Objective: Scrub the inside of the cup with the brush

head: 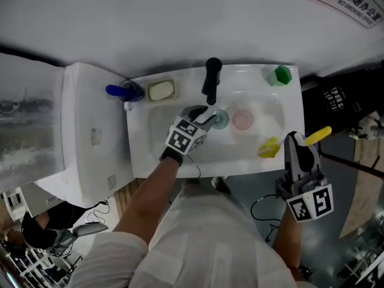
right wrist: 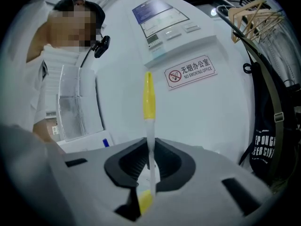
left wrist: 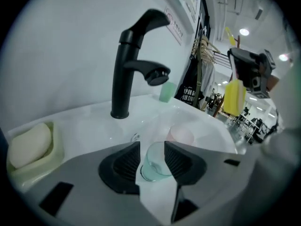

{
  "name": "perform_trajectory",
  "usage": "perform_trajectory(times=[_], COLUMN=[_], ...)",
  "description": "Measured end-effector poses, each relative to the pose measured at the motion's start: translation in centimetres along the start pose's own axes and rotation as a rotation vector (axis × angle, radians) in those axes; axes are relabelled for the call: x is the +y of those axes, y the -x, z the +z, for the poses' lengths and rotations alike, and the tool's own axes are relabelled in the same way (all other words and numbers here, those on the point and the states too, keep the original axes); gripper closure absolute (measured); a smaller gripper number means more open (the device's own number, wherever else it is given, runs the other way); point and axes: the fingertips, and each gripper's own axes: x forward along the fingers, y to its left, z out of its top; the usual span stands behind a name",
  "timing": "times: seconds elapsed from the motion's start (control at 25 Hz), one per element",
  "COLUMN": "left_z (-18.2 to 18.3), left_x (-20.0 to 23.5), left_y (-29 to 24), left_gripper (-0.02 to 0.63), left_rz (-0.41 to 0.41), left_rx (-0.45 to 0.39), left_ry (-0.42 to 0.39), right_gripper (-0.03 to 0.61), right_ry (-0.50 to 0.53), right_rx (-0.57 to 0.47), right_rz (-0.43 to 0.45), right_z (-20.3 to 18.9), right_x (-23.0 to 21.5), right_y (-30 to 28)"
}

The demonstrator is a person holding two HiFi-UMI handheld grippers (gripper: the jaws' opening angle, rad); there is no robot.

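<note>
Left gripper (head: 207, 120) spread, straddling cup (left wrist: 154, 165) in sink (head: 150, 155), centre frame; no grip evident. Right gripper (right wrist: 149, 163) pinches brush (right wrist: 148, 95), lower right, off the sink. Risk: smooth cup skids or tips if jaws close off-centre.

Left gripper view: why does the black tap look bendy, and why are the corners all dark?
Left gripper view: the wide-angle lens bows the tap and leaves black corners, and the ceiling lamp glares white. Right gripper view: the same bulge, so the sign curves. Head view: the sink looks bright and washed out.
</note>
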Motion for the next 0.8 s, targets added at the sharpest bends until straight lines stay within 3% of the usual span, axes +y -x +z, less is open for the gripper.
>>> perform_trajectory(times=[0.28, 0.48, 0.64, 0.8], left_z=[-2.2, -3.1, -3.2, -3.1], left_x=[1.0, 1.2, 0.8, 1.0], left_y=[-2.4, -3.3, -4.2, -4.4], left_gripper=[0.494, 0.506, 0.562, 0.581], left_rz=[0.040, 0.038, 0.030, 0.055], left_rx=[0.150, 0.219, 0.227, 0.233], left_ry=[0.004, 0.068, 0.070, 0.003], right_gripper=[0.540, 0.540, 0.540, 0.540], right_ry=[-0.016, -0.028, -0.034, -0.040], right_rx=[0.022, 0.039, 0.043, 0.030], right_rz=[0.002, 0.011, 0.025, 0.046], right_z=[-1.1, -1.9, -2.4, -2.5], right_x=[0.3, 0.8, 1.5, 2.3], right_y=[-0.7, -0.8, -1.2, -1.8])
